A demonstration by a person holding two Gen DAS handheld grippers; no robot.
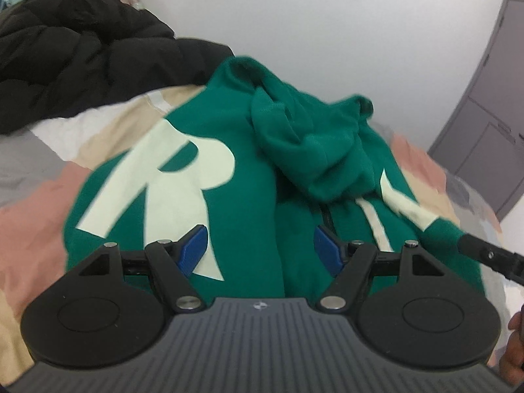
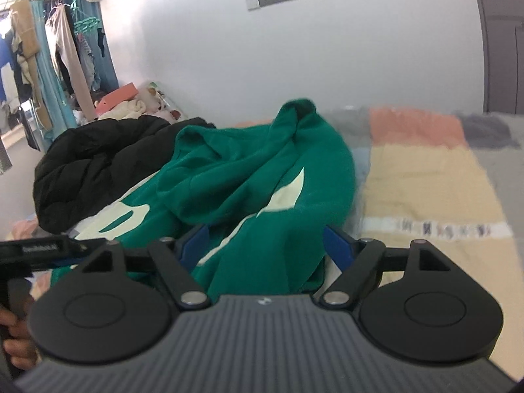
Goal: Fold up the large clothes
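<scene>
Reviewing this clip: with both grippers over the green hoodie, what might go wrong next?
1. The black puffer jacket touches the green hoodie; a fold could drag it along.
2. The hood is bunched on the chest, so folding now may trap a lump.
3. Left gripper and right gripper sit close together and may collide.

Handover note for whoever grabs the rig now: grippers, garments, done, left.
Left gripper: open, empty, over the green hoodie.
Right gripper: open, hoodie cloth lies between the fingers, not pinched.
Hoodie: on the patchwork bedspread, front up, hood flopped onto the chest, fabric bunched. Black puffer jacket heaped beside it, touching.
Done: hoodie roughly gathered, no neat fold visible.
Left: flatten and fold the hoodie, then probably the jacket.
</scene>
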